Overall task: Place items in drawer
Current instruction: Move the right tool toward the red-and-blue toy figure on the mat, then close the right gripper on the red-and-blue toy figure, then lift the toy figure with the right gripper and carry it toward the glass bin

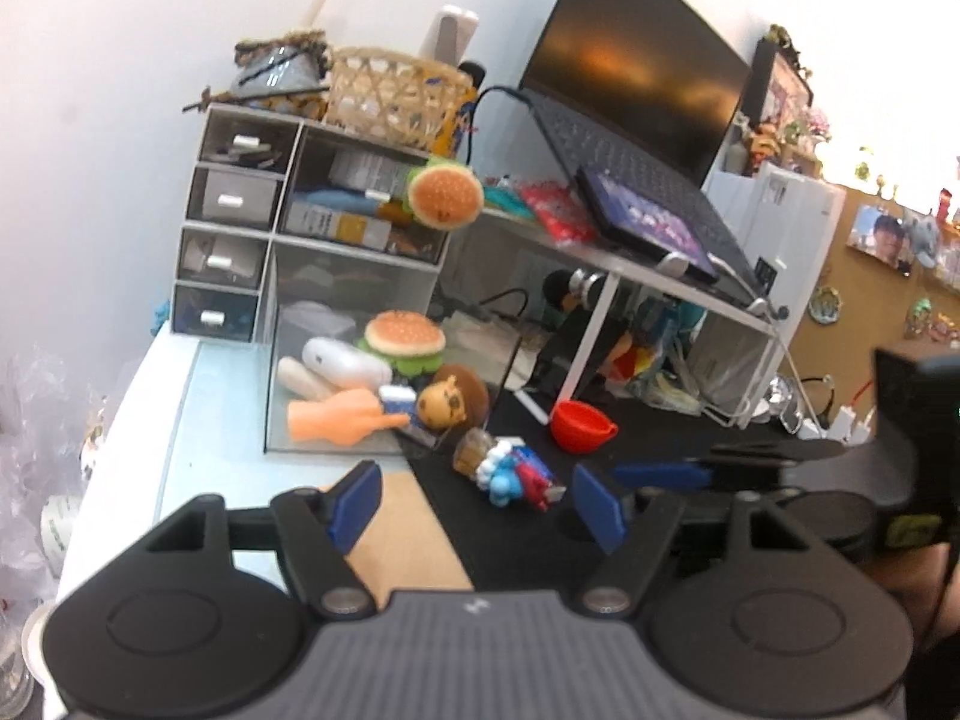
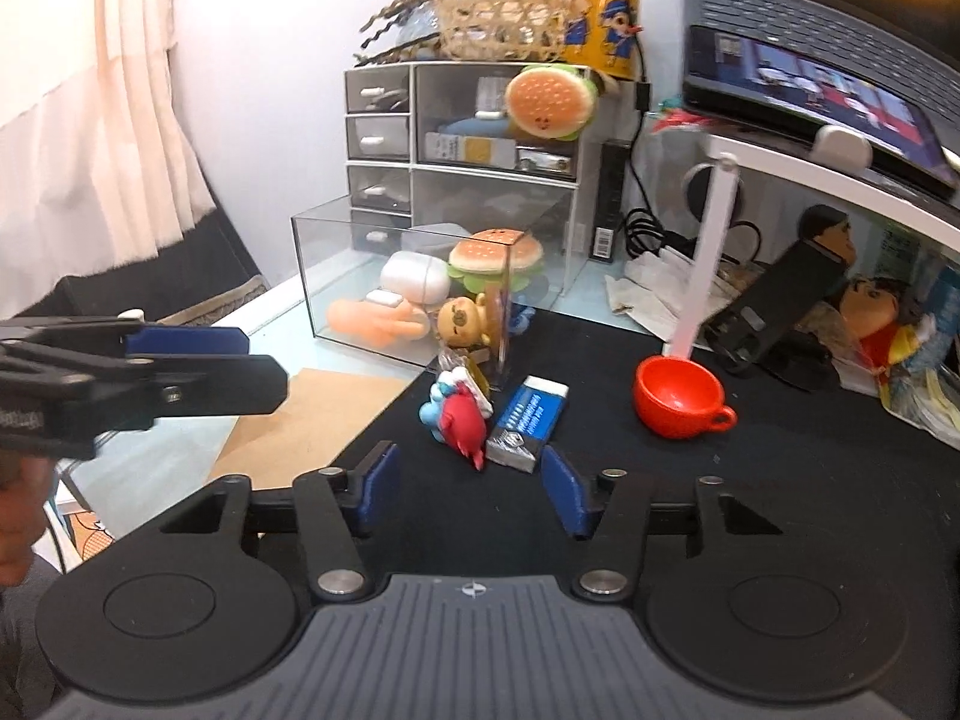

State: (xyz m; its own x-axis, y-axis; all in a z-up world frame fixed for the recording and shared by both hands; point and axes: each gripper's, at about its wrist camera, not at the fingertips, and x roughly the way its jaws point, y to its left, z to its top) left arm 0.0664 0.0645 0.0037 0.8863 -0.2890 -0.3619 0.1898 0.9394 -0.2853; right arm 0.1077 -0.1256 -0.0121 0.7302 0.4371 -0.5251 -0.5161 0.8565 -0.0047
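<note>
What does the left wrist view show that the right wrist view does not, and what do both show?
Only the left wrist view shows the cork board with photos and the whole laptop screen. Only the right wrist view shows the curtain and the blue eraser lying flat on the black mat. Both show the clear drawer, the red cup and the blue figure.

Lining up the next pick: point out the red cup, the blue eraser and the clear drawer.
red cup point(image 2: 678, 399), right wrist view, on its inner bowl.
blue eraser point(image 2: 531, 411), right wrist view, on the blue sleeve's top face.
clear drawer point(image 2: 360, 267), right wrist view, on its transparent front wall.
</note>
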